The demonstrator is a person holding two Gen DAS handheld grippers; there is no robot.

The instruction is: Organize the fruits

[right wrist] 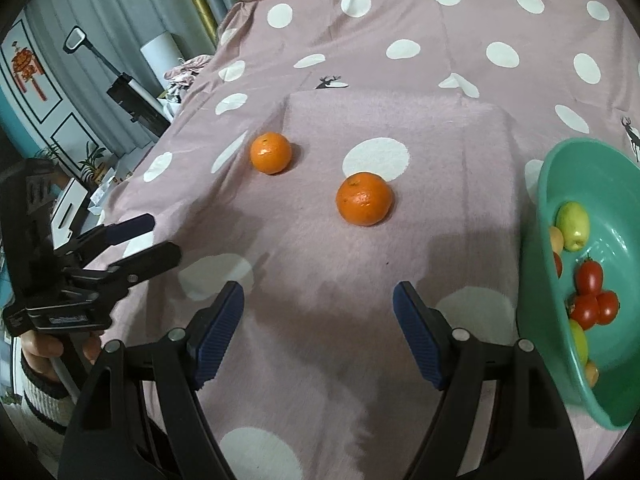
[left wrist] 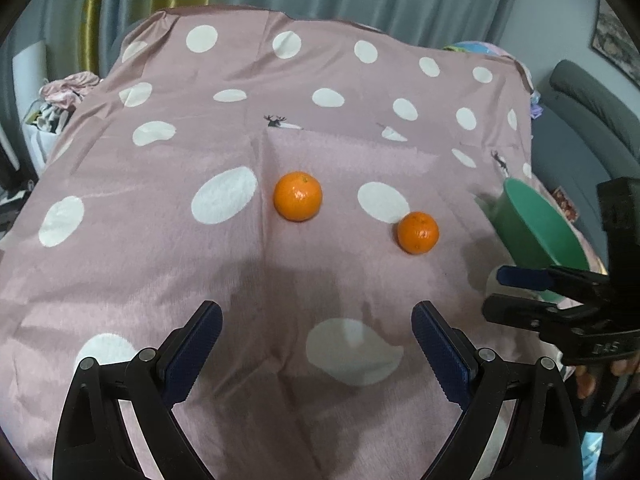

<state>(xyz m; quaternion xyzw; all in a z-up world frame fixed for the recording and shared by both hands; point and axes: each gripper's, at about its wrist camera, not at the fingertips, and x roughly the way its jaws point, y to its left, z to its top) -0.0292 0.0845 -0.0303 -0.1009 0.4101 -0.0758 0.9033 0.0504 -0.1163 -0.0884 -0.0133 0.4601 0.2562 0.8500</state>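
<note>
1. Two oranges lie on a pink cloth (left wrist: 160,240) with white dots and small deer prints, spread over a table. The one further from the bowl (left wrist: 297,196) rests just beside a large white dot. The one nearer the bowl (left wrist: 418,232) lies well apart from the first, between it and the bowl.

2. A green bowl (right wrist: 536,280) stands at the cloth's right side. Seen from the right wrist it holds a yellow-green fruit (right wrist: 573,220), a cluster of red tomatoes (right wrist: 591,294) and some small orange-yellow pieces along the rim, too hidden to name.

3. The left gripper (left wrist: 316,344) hangs above the cloth with its jaws released and spread wide, nothing between the blue ribbed pads (left wrist: 192,352). Both oranges lie ahead of it, untouched.

4. The right gripper (right wrist: 318,334) also stands with its jaws parted and empty, the nearer orange straight ahead of it and the bowl close on its right.

5. Writing: embossed letters on the right gripper's body, seen from the left wrist, look like "DAS", though they are reversed and blurred and I cannot be sure. A label on the left gripper's body, seen from the right wrist, is too small to read.

6. A hand (right wrist: 44,350) in a striped cuff grips the left gripper's handle.
</note>
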